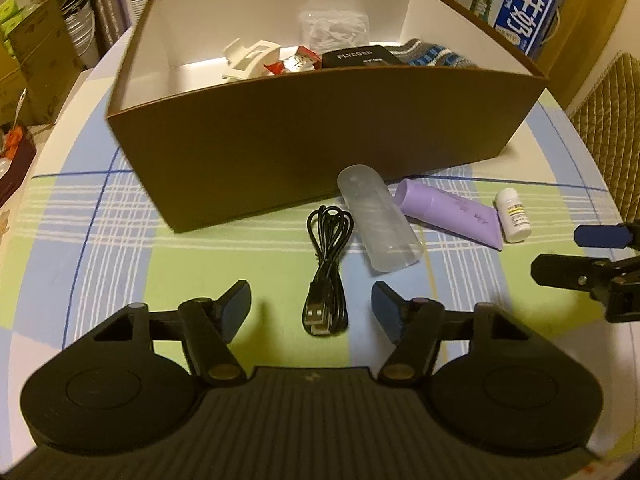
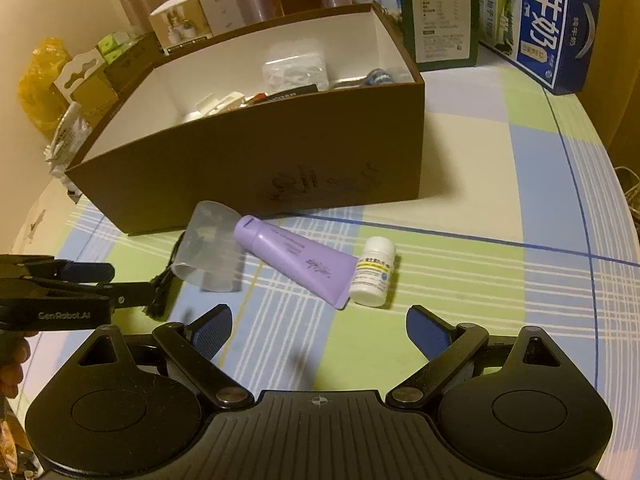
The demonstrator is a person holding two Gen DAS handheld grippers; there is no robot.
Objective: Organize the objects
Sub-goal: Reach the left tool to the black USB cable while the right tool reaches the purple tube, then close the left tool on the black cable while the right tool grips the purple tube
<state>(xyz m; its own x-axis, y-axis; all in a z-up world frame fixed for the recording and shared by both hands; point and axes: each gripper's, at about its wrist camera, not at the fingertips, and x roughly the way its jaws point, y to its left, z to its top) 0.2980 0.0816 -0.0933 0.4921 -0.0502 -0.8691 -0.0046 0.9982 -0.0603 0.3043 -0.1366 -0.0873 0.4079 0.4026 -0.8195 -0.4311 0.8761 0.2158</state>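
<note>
A brown box [image 1: 320, 128] with a white inside fills the upper middle of the left wrist view, standing on a tabletop [image 1: 120, 240] covered by a green, blue and white checked cloth. Inside the box lie a white clip-like piece [image 1: 250, 60], a red-and-white wrapper [image 1: 298, 63], a black packet [image 1: 358, 56], a clear bag of small white parts [image 1: 334, 28] and a knitted blue-grey item [image 1: 434, 56]. In front of the box, in the middle of the frame, sit four loose things in a row: a coiled black USB cable [image 1: 326, 264], a clear plastic case [image 1: 378, 222] touching the box's front wall, a purple tube [image 1: 450, 210] just beside it, and a small white bottle [image 1: 512, 216] touching the tube's flat end. The left claw [image 1: 311, 308] stands wide, empty, its blue pads either side of the cable's plug. The right claw [image 2: 319, 334] is likewise spread wide and empty, low in its frame, near the tube and bottle. Milk cartons [image 2: 556, 20] stand at upper right.
</note>
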